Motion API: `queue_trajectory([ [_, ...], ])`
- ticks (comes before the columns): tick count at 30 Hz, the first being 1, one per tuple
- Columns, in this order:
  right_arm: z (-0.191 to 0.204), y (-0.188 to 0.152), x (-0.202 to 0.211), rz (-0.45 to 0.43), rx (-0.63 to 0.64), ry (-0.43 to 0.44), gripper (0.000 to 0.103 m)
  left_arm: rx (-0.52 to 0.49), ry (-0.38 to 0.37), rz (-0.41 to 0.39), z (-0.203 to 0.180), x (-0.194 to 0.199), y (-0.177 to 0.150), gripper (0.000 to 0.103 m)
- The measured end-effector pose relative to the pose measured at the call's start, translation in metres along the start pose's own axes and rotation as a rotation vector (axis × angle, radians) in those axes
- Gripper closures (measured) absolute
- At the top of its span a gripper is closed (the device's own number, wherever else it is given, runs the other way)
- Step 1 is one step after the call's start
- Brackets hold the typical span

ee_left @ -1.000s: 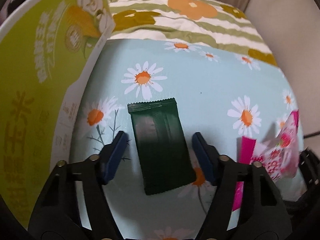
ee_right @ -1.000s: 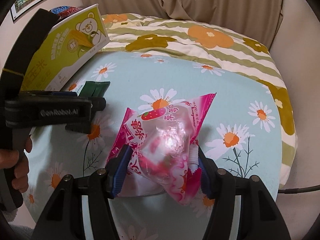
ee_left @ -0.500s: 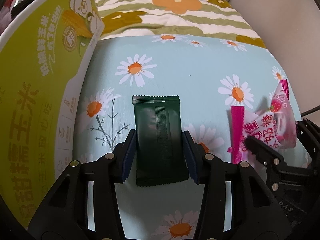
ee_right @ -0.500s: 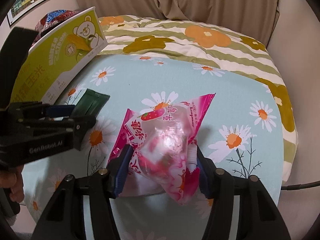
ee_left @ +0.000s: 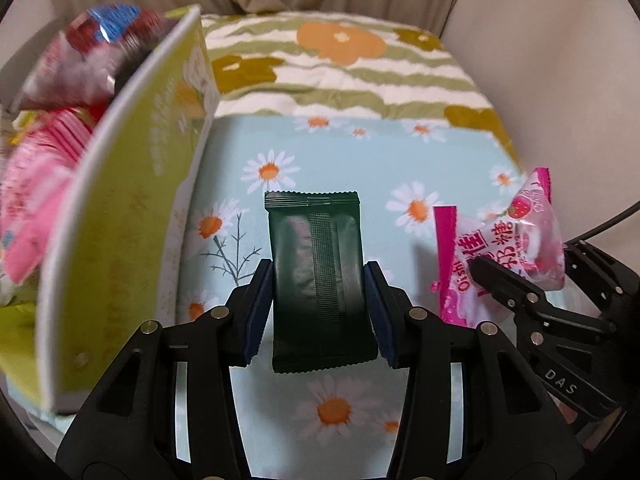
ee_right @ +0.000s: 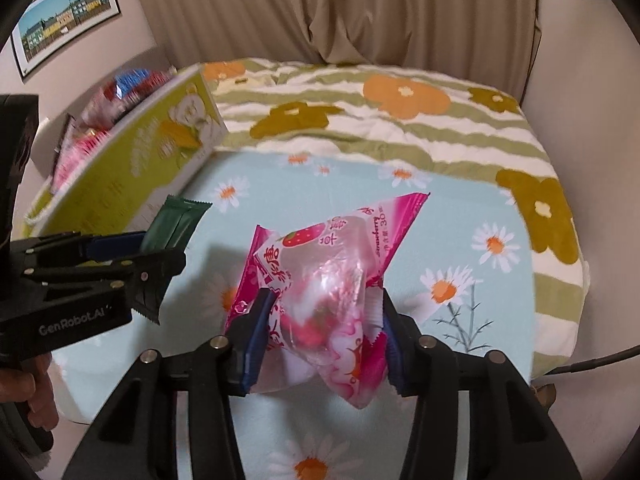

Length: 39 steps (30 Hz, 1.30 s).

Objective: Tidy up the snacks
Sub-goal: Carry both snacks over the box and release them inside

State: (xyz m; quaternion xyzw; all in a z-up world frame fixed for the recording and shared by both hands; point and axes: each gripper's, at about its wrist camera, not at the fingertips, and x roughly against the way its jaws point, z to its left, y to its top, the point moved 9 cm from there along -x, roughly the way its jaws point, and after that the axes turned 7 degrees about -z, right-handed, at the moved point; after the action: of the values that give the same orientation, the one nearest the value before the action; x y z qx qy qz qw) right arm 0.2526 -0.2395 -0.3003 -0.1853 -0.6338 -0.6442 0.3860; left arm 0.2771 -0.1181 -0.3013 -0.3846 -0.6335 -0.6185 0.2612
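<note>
Gripping on both sides. Left tool [ee_left: 318,308] is pinching a dark green flat packet [ee_left: 318,276] by its long edges, blue pads [ee_left: 256,316] pressed on it; packet sits upright between the fingers, crimped end away from the camera, lifted off the daisy-print bedsheet [ee_left: 360,152]. Right tool [ee_right: 320,336] has just finished closing its jaws and now clamps a pink strawberry candy bag [ee_right: 324,280], pads squeezing the lower half, top corner sticking up to the right, also clear of the sheet. In the left wrist view the candy bag and right tool show at the right edge, near the green packet but not touching. Yellow-green cardboard box [ee_left: 132,208] stands open on the left of the bed, just beside the left tool; blurred pink and red-blue snack bags [ee_left: 80,64] are inside it. Person's hand [ee_right: 28,392] holds the left tool's handle. Green-striped floral blanket [ee_right: 400,120] lies beyond the sheet, curtain behind.
</note>
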Motion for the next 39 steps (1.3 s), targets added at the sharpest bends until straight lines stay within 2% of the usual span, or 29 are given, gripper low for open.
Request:
queue_trajectory([
  [5,0.016,0.03,0.043,-0.048,0.016,0.017,0.058,0.032,-0.036,-0.074,0.001,0.058,0.019,0.062],
  [7,0.026,0.041,0.052,-0.037,0.017,0.046,0.058,0.052,-0.05,-0.108,0.007,0.083,0.029,0.062],
  [9,0.04,0.056,0.065,-0.051,0.02,0.064,0.058,0.082,-0.07,-0.137,0.019,0.107,0.04,0.062],
  [13,0.073,0.083,0.082,-0.075,0.017,0.106,0.058,0.101,-0.059,-0.181,0.049,0.142,0.058,0.062],
  [17,0.112,0.106,0.086,-0.103,0.006,0.15,0.058,0.132,-0.044,-0.209,0.096,0.165,0.07,0.062],
  [22,0.164,0.126,0.078,-0.114,-0.008,0.175,0.058,0.13,-0.017,-0.195,0.155,0.17,0.076,0.062],
  [27,0.207,0.134,0.056,-0.099,-0.057,0.18,0.058,0.117,-0.01,-0.151,0.209,0.155,0.072,0.062],
  [32,0.232,0.133,0.037,-0.076,-0.089,0.16,0.058,0.088,-0.032,-0.1,0.238,0.131,0.064,0.06],
  [34,0.238,0.132,0.033,-0.07,-0.094,0.148,0.058,0.076,-0.03,-0.08,0.245,0.123,0.061,0.045],
  [35,0.241,0.131,0.032,-0.068,-0.096,0.143,0.058,0.07,-0.028,-0.075,0.249,0.121,0.059,0.019],
  [36,0.244,0.13,0.03,-0.066,-0.1,0.134,0.058,0.067,-0.025,-0.084,0.252,0.122,0.058,0.001],
  [39,0.248,0.13,0.03,-0.068,-0.106,0.115,0.058,0.057,-0.032,-0.114,0.26,0.13,0.055,0.0],
])
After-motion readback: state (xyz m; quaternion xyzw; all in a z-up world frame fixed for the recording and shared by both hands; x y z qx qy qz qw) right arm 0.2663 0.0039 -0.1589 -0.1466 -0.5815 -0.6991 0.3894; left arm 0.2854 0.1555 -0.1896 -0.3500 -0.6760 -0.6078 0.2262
